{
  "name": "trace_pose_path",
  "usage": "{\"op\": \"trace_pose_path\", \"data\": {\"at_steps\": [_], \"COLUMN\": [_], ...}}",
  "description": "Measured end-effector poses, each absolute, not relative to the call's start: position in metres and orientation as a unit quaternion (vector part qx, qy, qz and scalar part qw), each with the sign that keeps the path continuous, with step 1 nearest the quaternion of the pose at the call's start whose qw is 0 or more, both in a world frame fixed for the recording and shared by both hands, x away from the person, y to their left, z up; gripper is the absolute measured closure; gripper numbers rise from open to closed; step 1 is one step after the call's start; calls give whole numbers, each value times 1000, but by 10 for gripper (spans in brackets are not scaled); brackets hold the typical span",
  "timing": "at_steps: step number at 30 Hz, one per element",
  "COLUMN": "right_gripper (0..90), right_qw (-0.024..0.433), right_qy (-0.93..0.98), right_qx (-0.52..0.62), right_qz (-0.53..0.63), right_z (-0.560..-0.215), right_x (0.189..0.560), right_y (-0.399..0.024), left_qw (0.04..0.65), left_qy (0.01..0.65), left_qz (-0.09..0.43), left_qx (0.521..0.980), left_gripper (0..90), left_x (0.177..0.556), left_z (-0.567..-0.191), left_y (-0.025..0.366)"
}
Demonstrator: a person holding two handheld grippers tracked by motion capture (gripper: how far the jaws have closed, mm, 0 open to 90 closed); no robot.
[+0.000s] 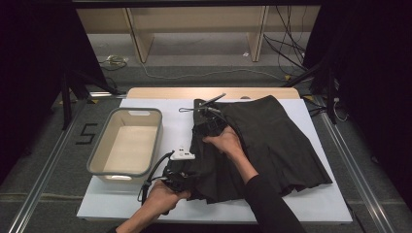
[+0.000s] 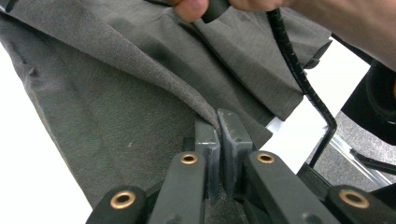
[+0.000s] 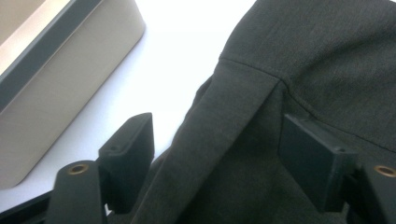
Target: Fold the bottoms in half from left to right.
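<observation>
Evidently a fold is under way: the skirt (image 1: 272,141) hem is pinched by the left tongs (image 2: 219,140), while the right tongs (image 3: 215,154) straddle the waistband unclamped; closing there is judged next.

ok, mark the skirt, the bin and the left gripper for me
skirt (image 1: 282,141), high view, on the flat right panel.
bin (image 1: 99,150), high view, on its left rim.
left gripper (image 2: 218,135), left gripper view, between its fingertips, shut on a skirt fold.

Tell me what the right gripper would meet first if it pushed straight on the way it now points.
Most likely the dark skirt: its fabric already lies between the open jaws of the right gripper and rises ahead of them. Depth is hard to judge.
</observation>
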State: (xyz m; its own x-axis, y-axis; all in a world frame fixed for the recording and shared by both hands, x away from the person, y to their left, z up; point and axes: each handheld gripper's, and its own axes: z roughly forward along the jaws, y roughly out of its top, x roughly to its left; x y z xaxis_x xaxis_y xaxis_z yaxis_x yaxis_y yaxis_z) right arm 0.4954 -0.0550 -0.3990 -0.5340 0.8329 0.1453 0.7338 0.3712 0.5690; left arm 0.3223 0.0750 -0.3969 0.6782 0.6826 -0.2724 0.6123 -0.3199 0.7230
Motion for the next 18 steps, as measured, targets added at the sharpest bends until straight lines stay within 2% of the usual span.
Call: {"op": "trace_pose_path", "data": {"at_steps": [6, 9, 14, 18], "right_gripper": [323, 373, 624, 789], "right_qw": [83, 84, 82, 84], "right_qy": [822, 827, 828, 828], "right_qx": [484, 481, 478, 475], "right_qz": [287, 280, 282, 286], "right_z": [-400, -402, -399, -390], "right_x": [502, 504, 505, 505], "right_y": [-58, -58, -59, -64], "left_qw": [430, 433, 441, 446], "left_qy": [389, 386, 383, 378], "left_qz": [43, 47, 48, 42], "left_qx": [814, 813, 811, 810], "left_gripper": [865, 865, 863, 861], "left_x": [320, 319, 320, 323], "left_z": [-393, -391, -387, -384], "left_y": [67, 65, 65, 64]}}
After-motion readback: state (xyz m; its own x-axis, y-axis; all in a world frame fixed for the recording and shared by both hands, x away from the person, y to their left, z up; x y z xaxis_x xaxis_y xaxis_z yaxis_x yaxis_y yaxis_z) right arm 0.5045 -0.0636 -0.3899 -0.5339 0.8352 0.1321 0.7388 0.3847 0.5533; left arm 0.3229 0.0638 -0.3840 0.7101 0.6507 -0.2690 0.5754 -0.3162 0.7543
